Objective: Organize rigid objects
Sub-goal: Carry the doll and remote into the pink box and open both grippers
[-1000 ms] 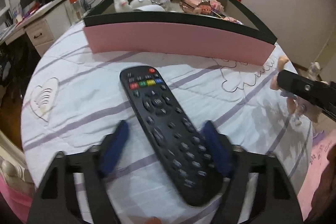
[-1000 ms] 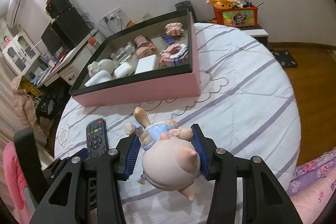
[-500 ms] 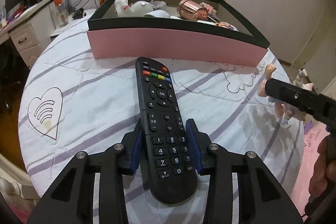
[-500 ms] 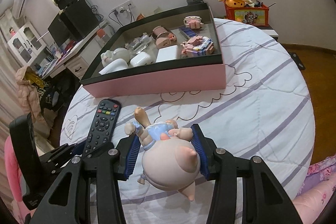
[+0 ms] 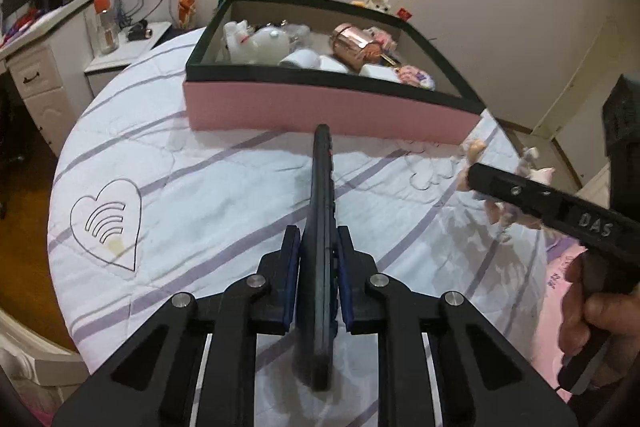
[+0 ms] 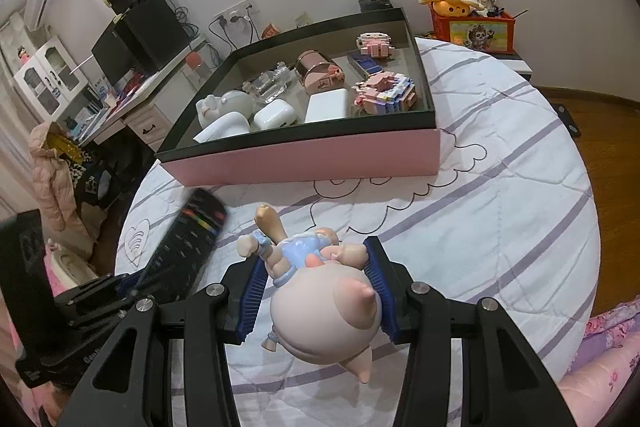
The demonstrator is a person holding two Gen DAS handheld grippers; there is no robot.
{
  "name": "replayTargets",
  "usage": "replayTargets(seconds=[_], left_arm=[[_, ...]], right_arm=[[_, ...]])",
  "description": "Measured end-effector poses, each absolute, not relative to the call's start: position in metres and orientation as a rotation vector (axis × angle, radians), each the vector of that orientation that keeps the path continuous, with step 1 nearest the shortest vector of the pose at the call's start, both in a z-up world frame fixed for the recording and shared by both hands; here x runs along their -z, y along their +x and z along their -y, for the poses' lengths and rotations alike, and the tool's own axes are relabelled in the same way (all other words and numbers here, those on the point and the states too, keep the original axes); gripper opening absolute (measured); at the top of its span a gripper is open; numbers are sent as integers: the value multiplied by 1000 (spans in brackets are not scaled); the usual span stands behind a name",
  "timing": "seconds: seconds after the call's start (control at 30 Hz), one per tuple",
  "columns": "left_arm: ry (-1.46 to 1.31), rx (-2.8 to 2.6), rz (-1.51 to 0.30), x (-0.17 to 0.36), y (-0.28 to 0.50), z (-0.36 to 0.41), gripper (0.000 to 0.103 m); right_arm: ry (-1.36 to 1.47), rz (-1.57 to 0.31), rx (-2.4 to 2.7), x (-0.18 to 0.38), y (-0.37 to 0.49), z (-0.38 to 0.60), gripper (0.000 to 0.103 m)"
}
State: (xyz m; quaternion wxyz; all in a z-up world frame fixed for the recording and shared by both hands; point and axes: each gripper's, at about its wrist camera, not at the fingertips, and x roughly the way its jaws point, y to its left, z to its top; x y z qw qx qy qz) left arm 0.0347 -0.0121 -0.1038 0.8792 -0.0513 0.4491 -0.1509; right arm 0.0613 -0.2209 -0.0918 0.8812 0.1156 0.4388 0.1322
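Observation:
My left gripper (image 5: 318,247) is shut on a black remote control (image 5: 320,211), turned on its edge and lifted above the table, pointing at the pink box (image 5: 320,111). The remote (image 6: 188,239) also shows at the left of the right wrist view. My right gripper (image 6: 316,267) is shut on a pink pig figurine (image 6: 324,303) in blue clothes, held above the table in front of the box (image 6: 304,159). The right gripper body (image 5: 548,203) crosses the right side of the left wrist view.
The black-rimmed pink box holds several items: white cases (image 6: 276,115), a copper-pink cup (image 6: 320,71), block figures (image 6: 384,91). The round table has a white cloth with purple stripes (image 6: 500,195). A desk and speakers (image 6: 136,31) stand at left, a toy box (image 6: 472,27) behind.
My left gripper closed on the remote, lifted it and rolled it onto its edge. My right gripper, still holding the pig, moved closer to the box.

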Motion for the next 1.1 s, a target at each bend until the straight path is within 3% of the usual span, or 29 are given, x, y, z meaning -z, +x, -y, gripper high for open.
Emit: replayTargets(seconds=[0.33,0.7,1.1], left_arm=[[-86,304,-970,121,48,16,17],[-73,312,-820,56,35,3,17],[-113,328,-790,13,147,17,17]], right_arm=[[237,-921,-273,92,62,218,48],[231,-878,-291,69,67,216,48],[146,-818,-248,23,156,215,48]])
